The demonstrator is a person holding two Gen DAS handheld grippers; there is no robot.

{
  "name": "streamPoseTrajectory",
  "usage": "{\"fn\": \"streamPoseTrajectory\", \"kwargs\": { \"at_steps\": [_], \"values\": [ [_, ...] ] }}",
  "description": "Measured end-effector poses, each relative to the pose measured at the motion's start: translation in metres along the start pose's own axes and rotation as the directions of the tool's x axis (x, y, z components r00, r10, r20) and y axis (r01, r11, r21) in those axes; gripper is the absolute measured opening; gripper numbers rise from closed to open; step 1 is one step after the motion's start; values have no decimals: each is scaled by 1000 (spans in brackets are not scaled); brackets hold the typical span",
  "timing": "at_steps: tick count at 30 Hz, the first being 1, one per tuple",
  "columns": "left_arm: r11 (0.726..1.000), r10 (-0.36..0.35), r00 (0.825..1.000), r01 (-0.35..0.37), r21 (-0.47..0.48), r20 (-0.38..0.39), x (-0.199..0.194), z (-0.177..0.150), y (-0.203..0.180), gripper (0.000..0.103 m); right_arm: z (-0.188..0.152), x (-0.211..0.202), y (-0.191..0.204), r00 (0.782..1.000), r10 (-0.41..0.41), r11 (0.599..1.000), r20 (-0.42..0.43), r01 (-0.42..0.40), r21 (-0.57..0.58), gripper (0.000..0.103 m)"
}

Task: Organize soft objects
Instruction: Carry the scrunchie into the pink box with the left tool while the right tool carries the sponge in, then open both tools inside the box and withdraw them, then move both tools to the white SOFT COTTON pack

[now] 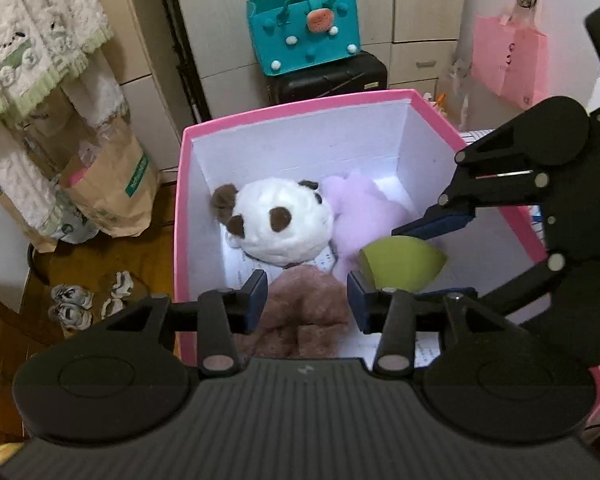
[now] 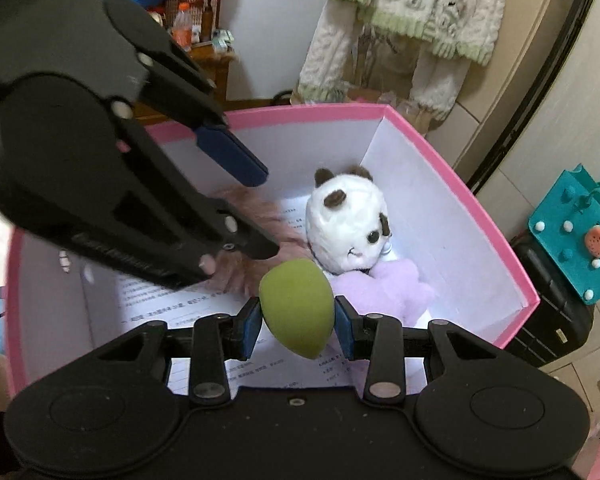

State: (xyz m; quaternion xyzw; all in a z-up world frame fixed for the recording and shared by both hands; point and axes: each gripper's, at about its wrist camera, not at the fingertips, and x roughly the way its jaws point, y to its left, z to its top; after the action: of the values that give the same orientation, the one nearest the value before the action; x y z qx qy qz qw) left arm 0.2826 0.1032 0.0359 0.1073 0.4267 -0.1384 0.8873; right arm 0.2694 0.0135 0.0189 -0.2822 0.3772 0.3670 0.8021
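Crowding is the main risk: the right gripper [image 2: 296,322] is clamped on the green sponge egg [image 2: 296,306] low in the frame, over the pink box [image 2: 452,172], while the left gripper [image 1: 307,300] hangs with jaws apart above the brown furry toy [image 1: 308,312] (nothing pressed between them). Both tools share 1 opening, so they could knock together, or the egg could bounce off the panda plush [image 2: 346,226] and purple plush [image 2: 384,288], which fill the box's middle.
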Motion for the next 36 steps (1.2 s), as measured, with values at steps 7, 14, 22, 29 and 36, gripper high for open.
{"fn": "streamPoseTrajectory", "kwargs": {
  "at_steps": [7, 14, 22, 29, 36],
  "values": [
    [1000, 15, 1000, -15, -12, 16, -8, -5, 7, 43, -7, -9, -6, 999, 22, 998, 25, -23, 61, 45],
    [994, -69, 998, 69, -88, 1, -16, -5, 15, 43, -3, -31, -11, 999, 6, 990, 51, -13, 143, 53],
    [993, -81, 997, 82, -85, 15, -47, -10, 3, 43, -16, -66, -29, 992, 61, 940, 114, -95, 329, 53],
    [989, -125, 992, 127, -72, 25, -91, -9, -17, 45, -34, -116, -40, 975, 107, 891, 194, -181, 416, 53],
    [988, -147, 985, 150, -23, 91, -124, -4, -55, 52, -72, -161, -52, 967, 74, 868, 244, -184, 462, 56]
  ]
}}
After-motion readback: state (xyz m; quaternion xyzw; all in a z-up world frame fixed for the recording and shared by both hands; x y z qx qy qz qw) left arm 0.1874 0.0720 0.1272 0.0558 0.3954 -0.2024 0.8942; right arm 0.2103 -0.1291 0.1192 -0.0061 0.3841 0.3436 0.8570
